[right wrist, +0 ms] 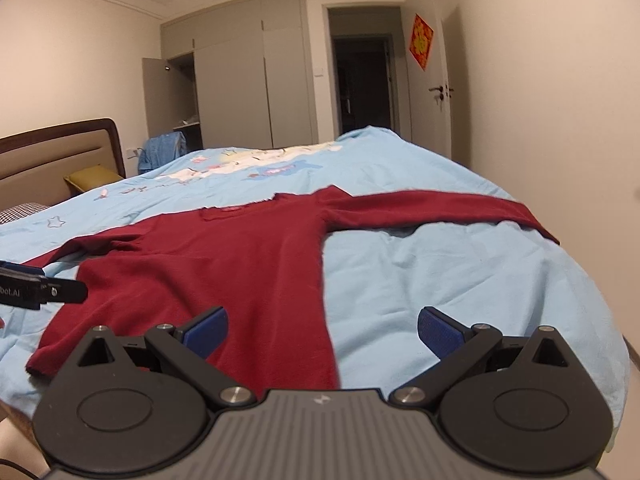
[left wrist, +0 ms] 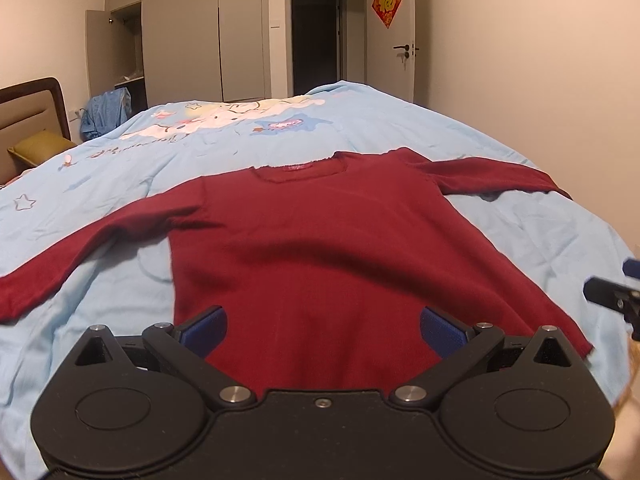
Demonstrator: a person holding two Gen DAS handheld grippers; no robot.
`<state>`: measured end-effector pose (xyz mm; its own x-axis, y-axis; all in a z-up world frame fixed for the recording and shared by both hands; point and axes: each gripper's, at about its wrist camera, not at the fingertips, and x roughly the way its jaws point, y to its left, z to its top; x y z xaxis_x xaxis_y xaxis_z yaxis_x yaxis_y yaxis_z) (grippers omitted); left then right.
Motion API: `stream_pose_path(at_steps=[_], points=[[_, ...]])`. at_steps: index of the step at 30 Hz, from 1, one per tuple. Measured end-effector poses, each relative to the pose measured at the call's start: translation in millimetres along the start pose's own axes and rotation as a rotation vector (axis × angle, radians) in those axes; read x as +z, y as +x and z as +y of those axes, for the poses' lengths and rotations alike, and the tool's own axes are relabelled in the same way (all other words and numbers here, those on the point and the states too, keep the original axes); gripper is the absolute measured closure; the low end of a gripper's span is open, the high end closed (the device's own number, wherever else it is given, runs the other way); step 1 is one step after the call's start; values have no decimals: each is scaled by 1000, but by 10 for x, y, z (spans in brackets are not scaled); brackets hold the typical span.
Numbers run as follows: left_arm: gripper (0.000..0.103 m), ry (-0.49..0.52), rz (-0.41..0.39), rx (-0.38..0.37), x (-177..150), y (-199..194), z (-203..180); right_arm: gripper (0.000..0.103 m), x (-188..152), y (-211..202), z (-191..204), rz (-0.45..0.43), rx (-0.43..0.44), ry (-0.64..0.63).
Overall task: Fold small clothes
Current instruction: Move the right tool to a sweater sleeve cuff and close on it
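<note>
The left hand-held gripper point(left wrist: 323, 330) hangs with its blue-padded fingers point(left wrist: 208, 330) spread wide, gripping nothing. The right hand-held gripper point(right wrist: 323, 330), just beside it, is likewise wide and unloaded.

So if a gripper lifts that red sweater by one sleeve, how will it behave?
Probably floppy: the red sweater lies flat on the blue bedcover with soft wrinkles, so the body would drape and trail. The knit looks fuzzy, so it likely drags rather than slides. It should be light.

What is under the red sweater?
The red sweater lies flat on a light blue cartoon quilt covering the bed. Whatever is beneath the sweater's middle is hidden.
</note>
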<state>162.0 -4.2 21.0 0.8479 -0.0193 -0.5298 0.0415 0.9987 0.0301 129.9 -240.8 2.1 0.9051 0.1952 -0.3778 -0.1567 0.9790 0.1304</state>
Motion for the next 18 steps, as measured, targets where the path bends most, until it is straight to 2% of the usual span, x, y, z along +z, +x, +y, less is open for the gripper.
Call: stream_pose_path(at_steps=[9, 18], points=[[1, -40, -6, 20, 368, 735, 78, 0, 12, 544, -298, 64, -42, 79], [1, -97, -66, 54, 588, 1512, 106, 0, 255, 871, -784, -16, -75, 173]])
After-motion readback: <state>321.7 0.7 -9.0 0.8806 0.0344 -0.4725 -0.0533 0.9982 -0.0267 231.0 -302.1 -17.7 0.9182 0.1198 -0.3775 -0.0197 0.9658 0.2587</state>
